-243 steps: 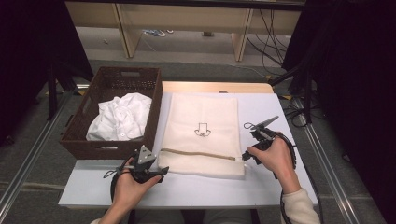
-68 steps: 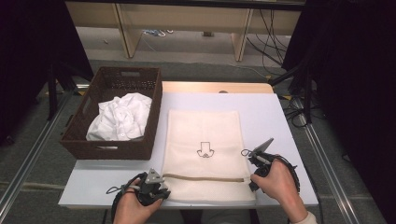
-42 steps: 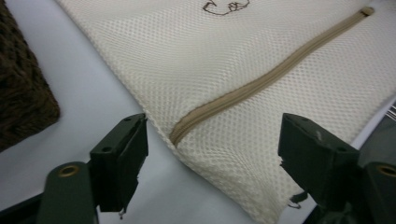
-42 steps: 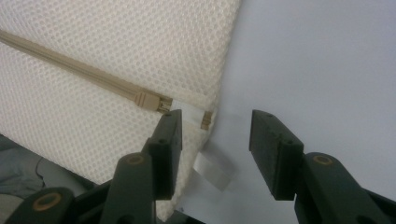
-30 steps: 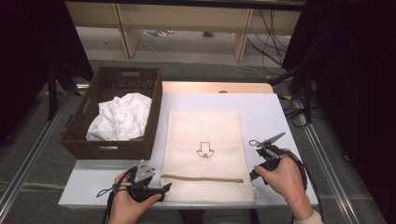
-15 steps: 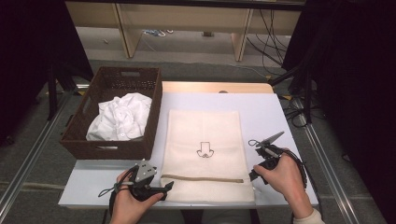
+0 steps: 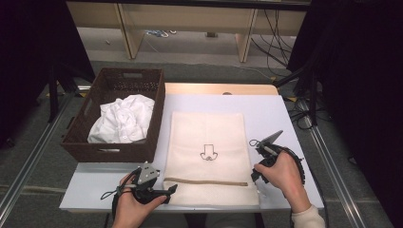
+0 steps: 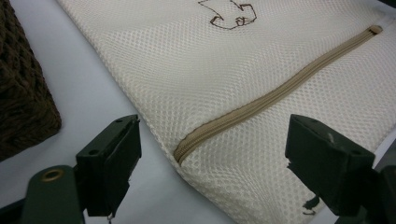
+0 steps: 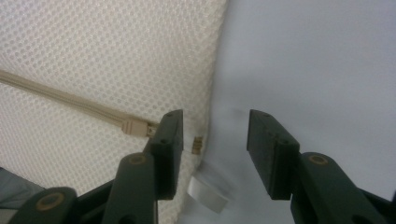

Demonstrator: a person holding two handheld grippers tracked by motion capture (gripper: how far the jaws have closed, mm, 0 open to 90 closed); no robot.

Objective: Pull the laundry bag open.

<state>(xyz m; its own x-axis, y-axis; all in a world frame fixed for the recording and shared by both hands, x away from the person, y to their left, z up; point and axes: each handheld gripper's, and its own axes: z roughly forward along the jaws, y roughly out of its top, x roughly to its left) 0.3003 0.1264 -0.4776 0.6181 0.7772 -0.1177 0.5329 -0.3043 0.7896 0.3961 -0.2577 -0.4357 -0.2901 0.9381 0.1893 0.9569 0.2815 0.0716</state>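
Observation:
A cream mesh laundry bag lies flat on the white table, its tan zipper running across near the front edge. My left gripper is low at the bag's front left corner. In the left gripper view it stands open, with the zipper's closed end between the jaws. My right gripper is at the bag's right edge. Its jaws have just been closing and still stand open around the bag's edge, with the zipper pull just left of them.
A brown wicker basket holding crumpled white cloth stands at the table's left, close to the bag. A white label sticks out under the bag's corner. Bare table lies right of the bag. Cables run over the floor behind.
The bag lies closer to the table's front edge than in the earliest frame. Over the last second both hands have hardly shifted at its front corners.

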